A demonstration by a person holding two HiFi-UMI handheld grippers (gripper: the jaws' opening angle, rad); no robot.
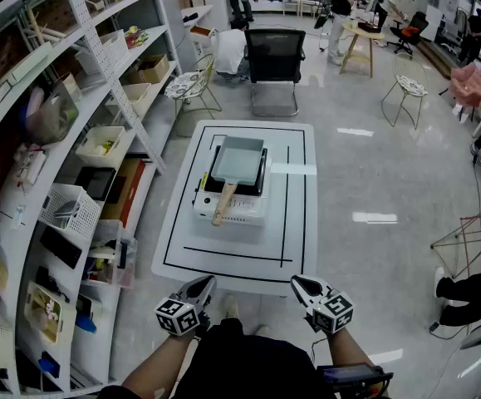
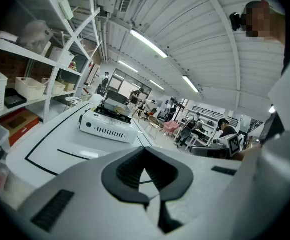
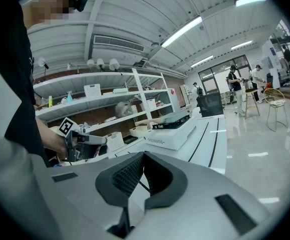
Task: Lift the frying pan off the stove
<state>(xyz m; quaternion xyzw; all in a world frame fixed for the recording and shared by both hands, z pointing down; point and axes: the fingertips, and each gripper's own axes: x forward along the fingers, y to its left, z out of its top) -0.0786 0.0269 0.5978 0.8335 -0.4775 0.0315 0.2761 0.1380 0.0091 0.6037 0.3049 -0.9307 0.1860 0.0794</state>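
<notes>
A rectangular grey frying pan (image 1: 238,160) with a wooden handle (image 1: 223,204) rests on a white portable stove (image 1: 232,204) in the middle of a white table (image 1: 182,260). The handle points toward me. My left gripper (image 1: 200,288) and right gripper (image 1: 300,286) hover side by side at the table's near edge, well short of the stove, both shut and empty. From the left gripper (image 2: 146,154) the stove (image 2: 108,127) and pan (image 2: 115,107) lie ahead to the left. From the right gripper (image 3: 143,155) the stove (image 3: 174,135) and pan (image 3: 174,118) lie ahead.
White shelving (image 1: 66,181) full of baskets and boxes runs along the left of the table. A black office chair (image 1: 274,61) stands beyond the far edge. A wire rack (image 1: 466,241) and a person's legs (image 1: 473,293) are at the right. People stand far back.
</notes>
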